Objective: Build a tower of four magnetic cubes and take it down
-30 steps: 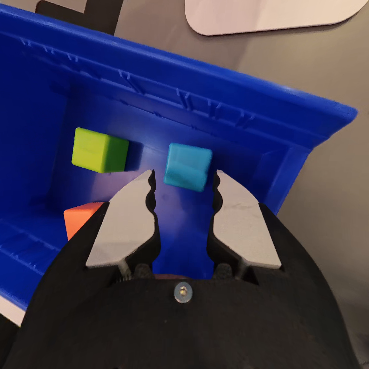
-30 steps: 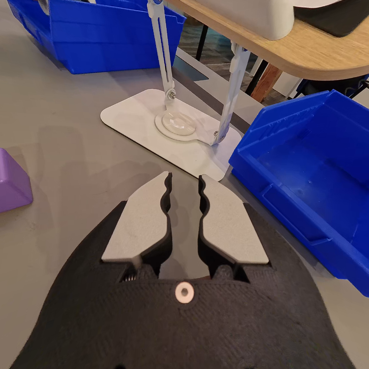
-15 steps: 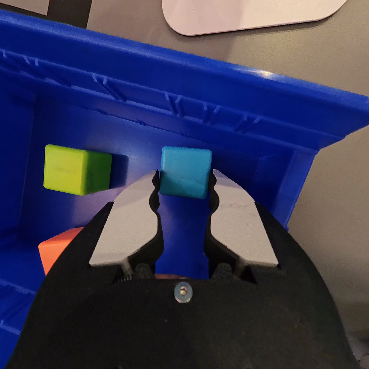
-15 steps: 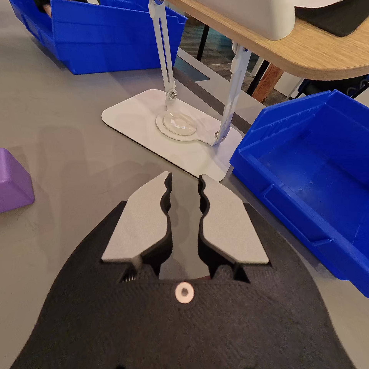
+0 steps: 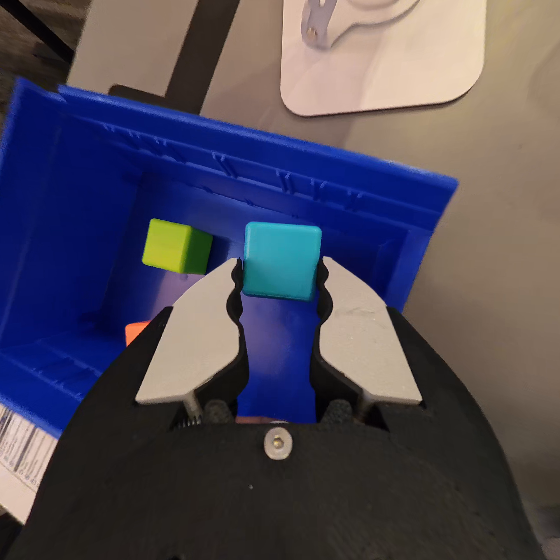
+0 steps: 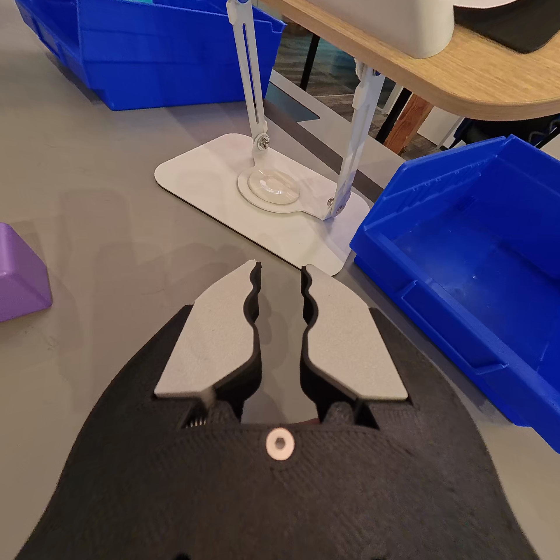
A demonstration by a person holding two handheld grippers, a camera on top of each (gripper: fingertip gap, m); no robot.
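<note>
Gripping the teal cube (image 5: 280, 262) between my left gripper (image 5: 279, 271) fingertips, I hold it over the floor of the blue bin (image 5: 75, 188); both tips press its side faces, and the cube looks raised clear of the bin floor, though I cannot confirm the gap. A green cube (image 5: 177, 246) sits on the bin floor just left of it, apart from it. An orange cube (image 5: 136, 331) shows only as a corner behind my left finger.

My right gripper (image 6: 280, 277) hangs over the grey table (image 6: 121, 212), fingers parted a little with nothing between them. A purple cube (image 6: 21, 272) stands on the table at the left edge of that view. A second bin (image 6: 472, 260) to the right appears empty.

Assessment: the build is at an early stage, with one cube out as the likely base and this pick the second. The next move calls for lifting the teal cube over the bin wall, then lowering it square onto the purple cube. Risk: magnetic pull may snap it off-centre or twist it during approach.
</note>
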